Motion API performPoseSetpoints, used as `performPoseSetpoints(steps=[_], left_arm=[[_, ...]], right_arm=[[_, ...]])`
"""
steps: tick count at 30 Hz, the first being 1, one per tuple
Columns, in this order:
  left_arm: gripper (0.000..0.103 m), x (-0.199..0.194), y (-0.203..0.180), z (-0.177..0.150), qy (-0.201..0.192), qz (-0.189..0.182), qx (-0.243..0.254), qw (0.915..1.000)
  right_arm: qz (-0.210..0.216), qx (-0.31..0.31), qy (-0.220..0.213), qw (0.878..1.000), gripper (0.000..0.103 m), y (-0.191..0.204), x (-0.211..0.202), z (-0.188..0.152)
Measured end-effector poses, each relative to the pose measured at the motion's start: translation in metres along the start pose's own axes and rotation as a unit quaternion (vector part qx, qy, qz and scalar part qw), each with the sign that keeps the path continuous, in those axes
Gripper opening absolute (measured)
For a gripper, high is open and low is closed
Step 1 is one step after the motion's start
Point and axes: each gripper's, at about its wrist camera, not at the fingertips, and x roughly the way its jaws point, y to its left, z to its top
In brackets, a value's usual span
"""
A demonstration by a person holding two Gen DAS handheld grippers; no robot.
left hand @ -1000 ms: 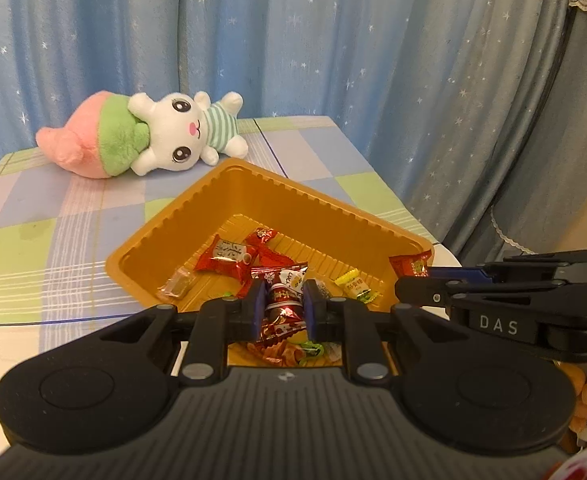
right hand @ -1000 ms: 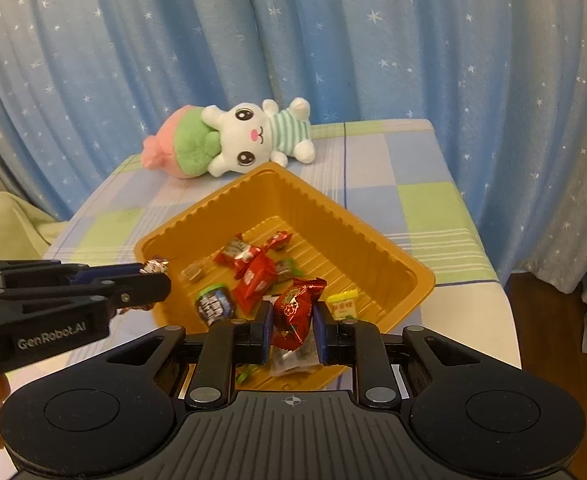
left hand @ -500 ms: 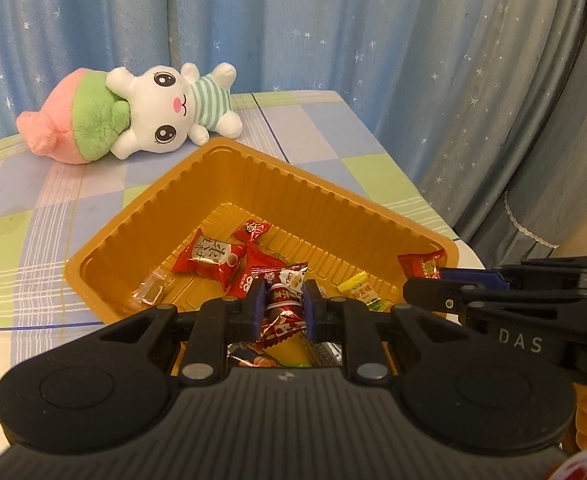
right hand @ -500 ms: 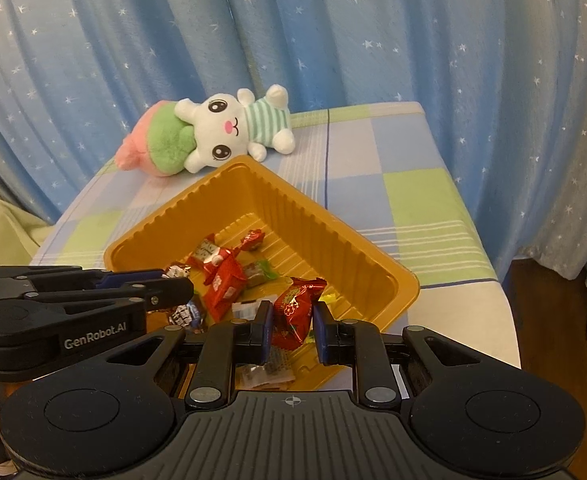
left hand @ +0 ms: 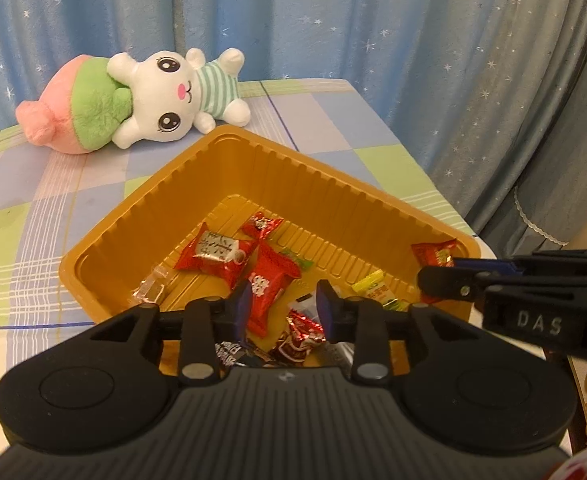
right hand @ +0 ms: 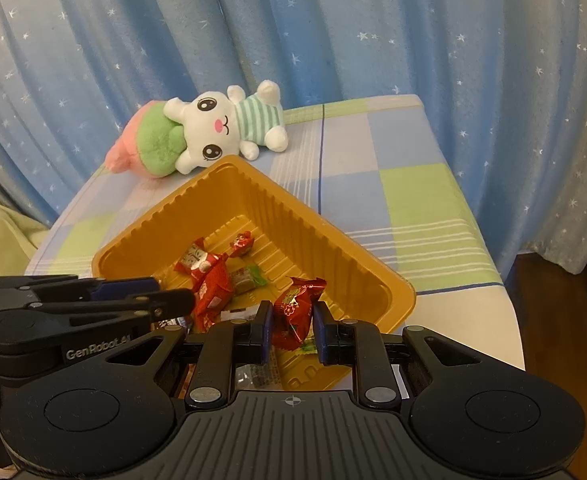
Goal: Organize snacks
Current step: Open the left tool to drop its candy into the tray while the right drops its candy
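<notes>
An orange tray [left hand: 145, 208] [right hand: 333, 248] on the checked table holds several wrapped snacks. My left gripper [left hand: 284, 310] is open over the tray's near side; a dark red foil candy [left hand: 299, 336] lies in the tray just below its jaws. My right gripper [right hand: 292, 326] is shut on a red snack packet [right hand: 295, 312] and holds it above the tray's near right corner. That packet also shows in the left wrist view [left hand: 433, 254] at the right gripper's tips. A larger red packet [left hand: 213, 252] and a red wrapper [left hand: 269, 276] lie in the tray's middle.
A plush rabbit with a pink and green body [left hand: 141, 100] [right hand: 201, 136] lies on the table behind the tray. Blue star-patterned curtains [left hand: 333, 20] hang behind and right of the table. The table's right edge [right hand: 493, 280] drops to a wooden floor.
My left gripper has opened and the dark red foil candy it held now lies in the tray. Both grippers have moved forward over the tray. The right gripper still holds its red packet.
</notes>
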Motion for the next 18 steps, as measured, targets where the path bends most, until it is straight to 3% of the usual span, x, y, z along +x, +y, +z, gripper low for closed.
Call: performPoseSetpoints(steps=[7, 18], left_arm=[[0.042, -0.004, 0.014, -0.002, 0.001, 0.011, -0.015, 0.9998], [0.046, -0.009, 0.037, 0.000, -0.003, 0.032, -0.036, 0.9988]], right_arm=[[0.000, 0.001, 0.002, 1.000, 0.022, -0.004, 0.005, 0.004], [0.013, -0.013, -0.003, 1.000, 0.022, 0.006, 0.027, 0.016]])
